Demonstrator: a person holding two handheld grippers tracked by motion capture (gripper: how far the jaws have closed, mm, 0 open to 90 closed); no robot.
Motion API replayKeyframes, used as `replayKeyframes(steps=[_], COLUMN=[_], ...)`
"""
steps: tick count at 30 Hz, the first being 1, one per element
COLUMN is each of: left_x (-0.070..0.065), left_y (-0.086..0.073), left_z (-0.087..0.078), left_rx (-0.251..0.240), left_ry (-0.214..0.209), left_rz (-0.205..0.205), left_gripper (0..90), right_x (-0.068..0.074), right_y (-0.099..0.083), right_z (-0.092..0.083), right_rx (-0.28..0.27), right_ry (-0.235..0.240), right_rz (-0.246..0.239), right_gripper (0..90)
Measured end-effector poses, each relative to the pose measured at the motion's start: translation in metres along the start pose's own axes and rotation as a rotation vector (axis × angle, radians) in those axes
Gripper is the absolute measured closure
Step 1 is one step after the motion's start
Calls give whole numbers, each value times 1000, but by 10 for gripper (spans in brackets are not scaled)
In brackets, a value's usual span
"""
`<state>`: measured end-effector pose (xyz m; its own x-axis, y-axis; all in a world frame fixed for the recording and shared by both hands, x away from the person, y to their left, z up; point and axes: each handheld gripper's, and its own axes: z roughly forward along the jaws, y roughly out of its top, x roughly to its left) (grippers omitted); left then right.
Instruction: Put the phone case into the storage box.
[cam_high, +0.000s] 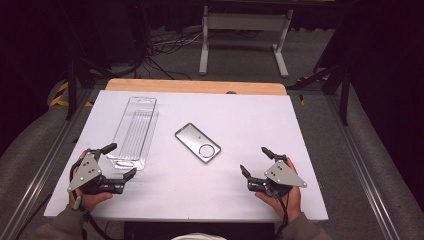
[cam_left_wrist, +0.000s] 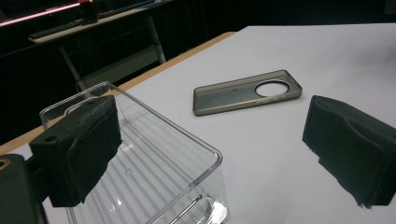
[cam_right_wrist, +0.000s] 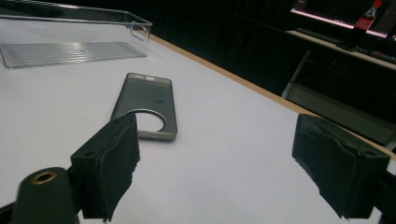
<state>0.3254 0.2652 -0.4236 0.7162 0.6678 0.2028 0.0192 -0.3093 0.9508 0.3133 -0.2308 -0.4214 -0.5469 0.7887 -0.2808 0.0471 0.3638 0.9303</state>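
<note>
A grey phone case (cam_high: 198, 142) with a round camera hole lies open side up in the middle of the white table (cam_high: 240, 115). A long clear plastic tray (cam_high: 135, 131) lies to its left. My left gripper (cam_high: 119, 161) is open at the near left, its jaws spread around the tray's near end; the tray (cam_left_wrist: 154, 168) and the case (cam_left_wrist: 247, 92) sit ahead of it. My right gripper (cam_high: 254, 161) is open at the near right, empty, with the case (cam_right_wrist: 145, 106) ahead of its left jaw and the tray (cam_right_wrist: 70, 39) farther off.
A wooden strip (cam_high: 195, 86) runs along the table's far edge. Beyond it stand a white frame (cam_high: 245, 37) and cables on the floor. Metal rails (cam_high: 360, 170) flank the table. A red-capped bottle (cam_right_wrist: 366, 18) stands on a far desk.
</note>
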Motion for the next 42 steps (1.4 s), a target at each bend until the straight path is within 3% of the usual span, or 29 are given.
replayKeyframes(steps=[9, 18, 23, 27, 34, 35, 42], left_x=[0, -1, 0, 1, 0, 0, 0], left_y=[0, 0, -1, -1, -1, -1, -2], left_z=[0, 3, 4, 4, 6, 6, 5], left_rx=[5, 6, 4, 10, 17, 16, 12], left_ry=[-10, -16, -18, -16, -36, -33, -29], left_rz=[4, 11, -12, -8, -2, -3, -11], left_gripper=[42, 39, 36, 35, 37, 37, 41], right_x=[-5, -10, -16, -18, -22, -22, -18], right_y=[0, 9, 17, 26, 46, 46, 61], right_z=[4, 19, 29, 40, 69, 69, 104], right_rx=[15, 37, 3, 3, 23, 23, 65], right_ry=[-8, -7, 31, 25, 54, 54, 112], right_rz=[33, 38, 45, 32, 59, 59, 97], right_gripper=[182, 195, 270, 321, 578, 578, 836])
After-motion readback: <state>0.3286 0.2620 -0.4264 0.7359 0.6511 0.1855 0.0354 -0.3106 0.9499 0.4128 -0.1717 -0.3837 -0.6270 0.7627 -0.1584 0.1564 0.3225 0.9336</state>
